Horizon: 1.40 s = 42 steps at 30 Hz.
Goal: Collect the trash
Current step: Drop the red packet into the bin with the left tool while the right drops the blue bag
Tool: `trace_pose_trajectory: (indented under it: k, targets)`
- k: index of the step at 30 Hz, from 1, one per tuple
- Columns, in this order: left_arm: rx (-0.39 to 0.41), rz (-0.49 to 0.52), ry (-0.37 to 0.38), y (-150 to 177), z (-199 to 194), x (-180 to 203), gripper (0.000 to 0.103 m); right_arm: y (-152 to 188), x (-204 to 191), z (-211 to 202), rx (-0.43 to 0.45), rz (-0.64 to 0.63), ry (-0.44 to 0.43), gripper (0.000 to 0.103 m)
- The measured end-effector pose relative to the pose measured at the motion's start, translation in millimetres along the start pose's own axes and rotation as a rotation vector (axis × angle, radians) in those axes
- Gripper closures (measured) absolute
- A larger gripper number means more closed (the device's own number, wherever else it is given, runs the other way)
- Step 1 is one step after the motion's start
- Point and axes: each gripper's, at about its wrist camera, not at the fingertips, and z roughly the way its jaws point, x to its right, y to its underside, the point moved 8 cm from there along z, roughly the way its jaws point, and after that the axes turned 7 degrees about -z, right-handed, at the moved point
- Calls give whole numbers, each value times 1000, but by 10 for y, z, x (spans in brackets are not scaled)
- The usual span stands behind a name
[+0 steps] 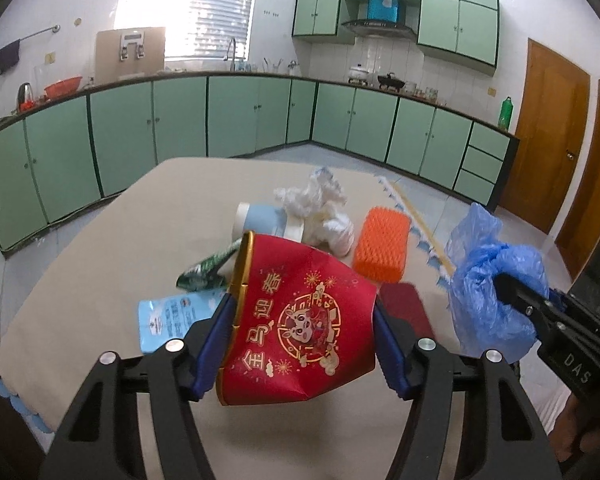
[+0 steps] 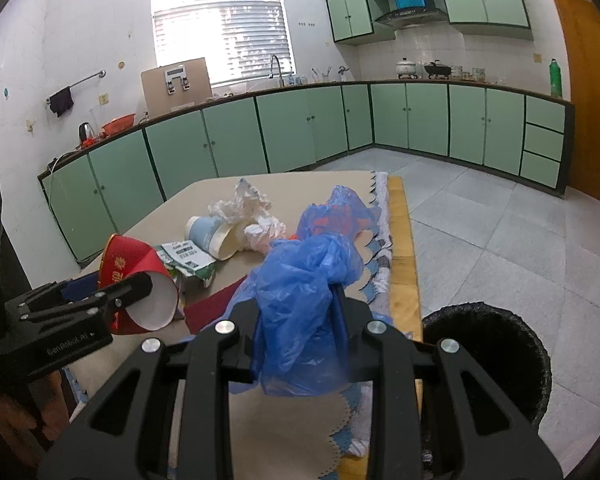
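Observation:
A red paper cup (image 1: 300,320) with gold print hangs above the table (image 1: 120,240), squashed between the blue pads of my left gripper (image 1: 304,304), which is shut on it. In the right wrist view the same cup (image 2: 140,272) shows its white inside, mouth turned toward the camera, with the left gripper (image 2: 112,296) at the left. My right gripper (image 2: 298,296) is shut on a crumpled blue plastic bag (image 2: 304,280). That bag (image 1: 484,280) and the right gripper (image 1: 516,292) sit to the right of the cup.
On the table lie a pale blue paper cup (image 1: 264,220) on its side, crumpled white tissue (image 1: 320,208), an orange brush (image 1: 382,248), a green wrapper (image 1: 208,268), a light blue packet (image 1: 168,316) and a dark red cloth (image 1: 404,308). A black-lined bin (image 2: 488,344) stands on the floor right of the table.

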Motion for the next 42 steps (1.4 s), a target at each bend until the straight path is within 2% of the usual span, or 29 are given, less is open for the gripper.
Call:
trace_pose_trajectory:
  k: [4,11,20,25,31,36,42]
  targets:
    - [19,12,28,-102,-14,138,39,-50,112,-79,18,7,24,77]
    - [31,45,118,-245,62,570,39,-104,586,-282,50,47,127,77]
    - [31,109,260,-345,291,1386,39,-24,1386,-480,59,113,268,77]
    - [5,138,335,-333,516,1874,39,98,1796,-529,49,140,328,77]
    - [-30,173,383,-294,854,2377,39,314,2264,-494,22,176,380,76]
    - [-65,201,405,-185,1123,2764,39,465,2523,-362,-10,202,390,76]
    - [-110,216,408,-38,1370,2981,39,652,2743,-220,-43,237,400,76]
